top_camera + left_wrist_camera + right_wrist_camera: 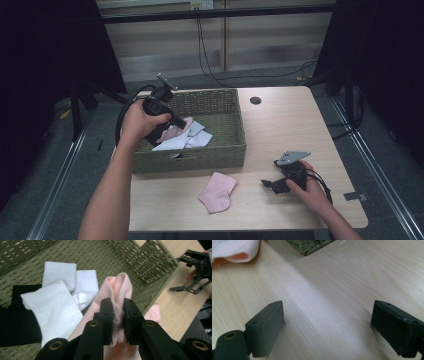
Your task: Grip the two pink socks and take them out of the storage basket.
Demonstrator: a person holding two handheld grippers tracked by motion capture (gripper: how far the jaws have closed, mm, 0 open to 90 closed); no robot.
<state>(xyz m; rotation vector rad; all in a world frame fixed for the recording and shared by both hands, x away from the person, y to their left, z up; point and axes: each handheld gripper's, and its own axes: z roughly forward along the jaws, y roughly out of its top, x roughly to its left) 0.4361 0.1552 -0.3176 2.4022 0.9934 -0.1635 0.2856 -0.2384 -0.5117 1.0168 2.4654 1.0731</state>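
My left gripper (118, 315) is shut on a pink sock (118, 287), pinched between its two black jaws above the green woven basket (220, 150). From the high view, the left gripper (176, 123) hangs over the basket's left part with the pink sock (181, 127) dangling from it. White socks (60, 297) lie on the basket floor below. A second pink sock (218, 192) lies flat on the table in front of the basket. My right gripper (270, 184) rests open on the table at the right, jaws wide apart (328, 327) with bare wood between them.
A black cloth (17, 322) lies in the basket beside the white socks. The wooden table (290, 130) has a round cable hole (255, 100) behind the basket. The pink sock's edge (234, 251) and a basket corner (308, 246) show ahead of the right gripper.
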